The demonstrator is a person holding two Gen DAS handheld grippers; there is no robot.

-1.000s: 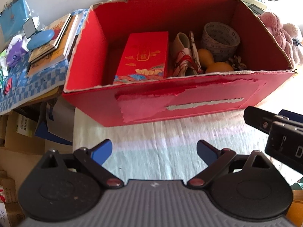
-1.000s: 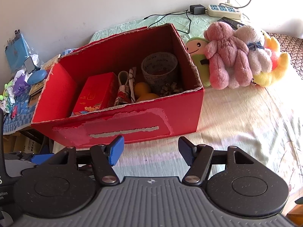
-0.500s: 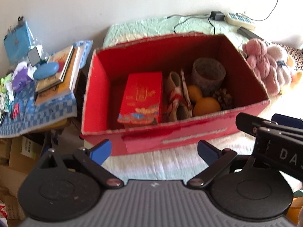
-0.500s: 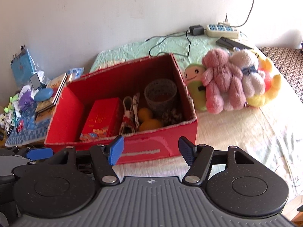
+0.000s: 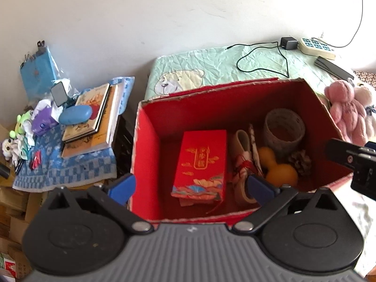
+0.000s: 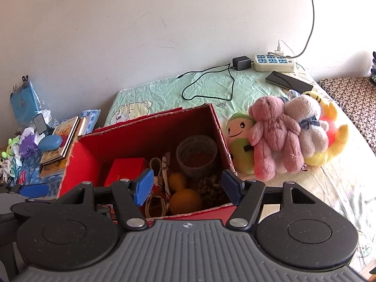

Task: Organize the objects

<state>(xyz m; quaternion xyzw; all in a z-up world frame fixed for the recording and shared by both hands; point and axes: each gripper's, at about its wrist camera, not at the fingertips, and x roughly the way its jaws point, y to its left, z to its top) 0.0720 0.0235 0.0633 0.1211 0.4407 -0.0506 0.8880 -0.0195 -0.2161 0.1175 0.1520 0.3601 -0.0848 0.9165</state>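
Both claws hung spread and empty above the near rim of the red box [image 5: 150, 155], which sat on the bed [image 6: 206, 87]. In the left view the left claw [image 5: 190, 186] framed the red packet [image 5: 199, 164] at centre frame, lying flat just beyond it, long axis running away toward the wall. In the right view the right claw [image 6: 188, 188] framed the gourd [image 6: 183, 196] at lower centre, its narrow end pointing away. The left claw looked nearer the packet.

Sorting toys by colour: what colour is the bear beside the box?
Pink bear; right wrist view.
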